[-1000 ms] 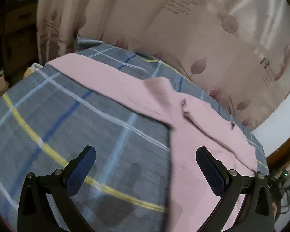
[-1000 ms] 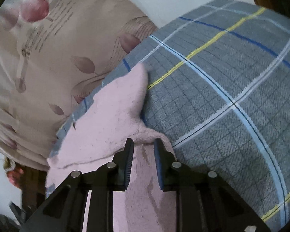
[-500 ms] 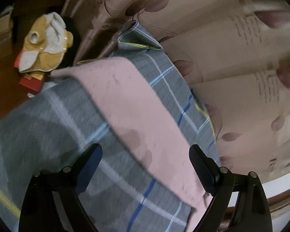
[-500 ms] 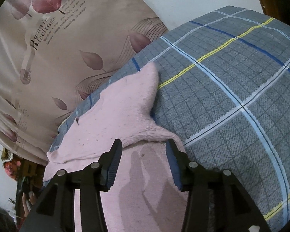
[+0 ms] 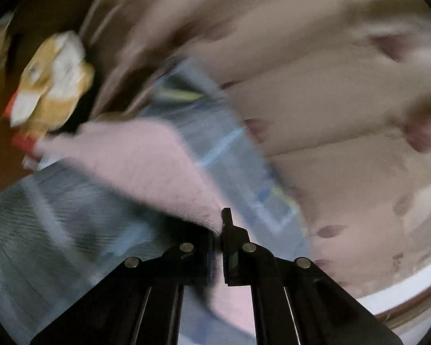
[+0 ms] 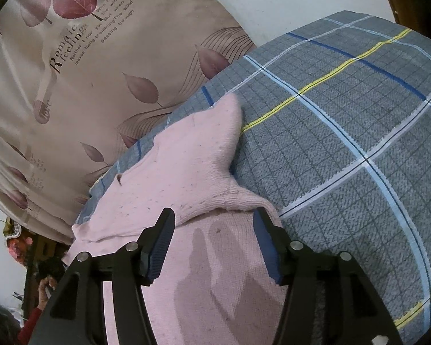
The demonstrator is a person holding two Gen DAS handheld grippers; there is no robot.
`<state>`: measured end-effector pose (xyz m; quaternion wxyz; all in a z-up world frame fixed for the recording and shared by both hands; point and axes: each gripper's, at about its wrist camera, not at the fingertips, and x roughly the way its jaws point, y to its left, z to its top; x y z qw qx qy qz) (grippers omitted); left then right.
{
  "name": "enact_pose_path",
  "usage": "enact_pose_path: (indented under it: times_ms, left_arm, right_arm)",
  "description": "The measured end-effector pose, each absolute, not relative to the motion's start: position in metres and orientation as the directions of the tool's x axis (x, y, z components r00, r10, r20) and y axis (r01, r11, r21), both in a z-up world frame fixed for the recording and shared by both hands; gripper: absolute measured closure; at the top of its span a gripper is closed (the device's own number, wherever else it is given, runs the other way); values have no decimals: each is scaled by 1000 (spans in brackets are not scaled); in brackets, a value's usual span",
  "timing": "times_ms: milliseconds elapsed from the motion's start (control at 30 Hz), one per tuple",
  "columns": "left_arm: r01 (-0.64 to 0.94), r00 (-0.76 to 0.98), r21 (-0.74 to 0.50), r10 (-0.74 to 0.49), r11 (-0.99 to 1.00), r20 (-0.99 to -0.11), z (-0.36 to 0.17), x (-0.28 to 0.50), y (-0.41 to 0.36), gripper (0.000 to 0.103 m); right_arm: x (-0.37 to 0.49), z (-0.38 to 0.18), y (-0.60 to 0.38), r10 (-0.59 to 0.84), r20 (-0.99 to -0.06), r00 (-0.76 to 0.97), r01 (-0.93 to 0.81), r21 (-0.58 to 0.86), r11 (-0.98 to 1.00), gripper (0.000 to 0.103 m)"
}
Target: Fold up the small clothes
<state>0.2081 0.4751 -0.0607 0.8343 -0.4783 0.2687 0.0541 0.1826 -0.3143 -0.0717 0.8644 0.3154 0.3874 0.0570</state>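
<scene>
While the pink knitted garment (image 6: 204, 172) lies spread on the grey plaid bed cover (image 6: 344, 149), its long axis runs from the right tongs (image 6: 215, 244) away towards the curtain side, one sleeve tip (image 6: 230, 115) pointing up beside the yellow stripe. The left tongs (image 5: 218, 230) are pressed together on a pink edge of that same garment (image 5: 146, 166), which stretches up and to the left from the pinch, so the left hand is the one that already has hold of the cloth. The right tongs hover over the folded shoulder seam, jaws opening, cloth beneath and between them but not pinched. I judge the coming fold turns on carrying the left-held edge across the garment's length. Printed on the beige leaf-patterned curtain (image 6: 106, 66) is "Romantic Feelings"; the smaller lines under it read only in part. A blurred yellow and white soft toy (image 5: 51, 83) sits beyond the bed
</scene>
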Motion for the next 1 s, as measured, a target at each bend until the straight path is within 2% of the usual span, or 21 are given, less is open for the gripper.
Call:
enact_pose_path:
  times_ms: [100, 167, 300, 400, 467, 600, 700, 733, 767, 800, 833, 867, 900, 967, 1000]
  left_arm:
    - [-169, 882, -740, -235, 651, -408, 3, 223, 413, 98]
    - [-9, 867, -681, -334, 732, -371, 47, 237, 344, 98]
    - [260, 782, -606, -532, 752, -325, 88, 251, 203, 98]
    - [423, 666, -561, -664, 712, -340, 75, 255, 95, 98]
    - [500, 594, -525, -714, 689, -371, 45, 258, 30, 96]
    - [457, 475, -543, -709, 705, -520, -23, 270, -32, 94]
    - [442, 479, -557, -710, 703, -516, -38, 254, -34, 90]
    - [440, 492, -559, -709, 703, -504, -34, 248, -28, 87]
    - [439, 511, -555, -705, 706, -492, -29, 238, -22, 78]
    - [442, 529, -552, -702, 707, -477, -24, 231, -15, 60]
    - [447, 553, -551, -702, 705, -449, -14, 218, -4, 48]
    - [445, 585, -553, -697, 704, -416, -7, 207, 9, 28]
    - [441, 622, -553, -685, 707, -379, -3, 194, 22, 12]
    - [380, 745, -517, -585, 767, -320, 4, 169, 55, 0]
    - [333, 788, -499, -527, 800, -318, 2, 165, 68, 0]
  right_arm:
    - [181, -72, -315, 349, -627, 697, 144, 598, 788, 48]
    - [181, -71, -315, 352, -622, 700, 142, 604, 785, 47]
    - [178, -70, -317, 354, -608, 710, 141, 616, 775, 44]
    - [177, -70, -319, 362, -597, 716, 141, 631, 763, 43]
    - [177, -70, -320, 367, -593, 716, 140, 637, 758, 43]
    - [177, -69, -319, 367, -597, 713, 130, 627, 768, 40]
    - [176, -68, -320, 380, -589, 713, 118, 635, 764, 38]
    - [176, -68, -321, 385, -584, 715, 115, 641, 759, 38]
    - [176, -68, -323, 390, -577, 717, 112, 648, 753, 37]
    - [175, -67, -324, 394, -568, 722, 108, 656, 747, 37]
    - [174, -65, -325, 397, -563, 725, 104, 659, 745, 36]
    - [171, -63, -325, 395, -560, 728, 100, 657, 747, 35]
    - [166, -56, -322, 386, -554, 738, 88, 645, 759, 35]
    - [156, -41, -314, 381, -541, 750, 57, 626, 778, 35]
    - [154, -31, -305, 392, -539, 745, 28, 613, 790, 35]
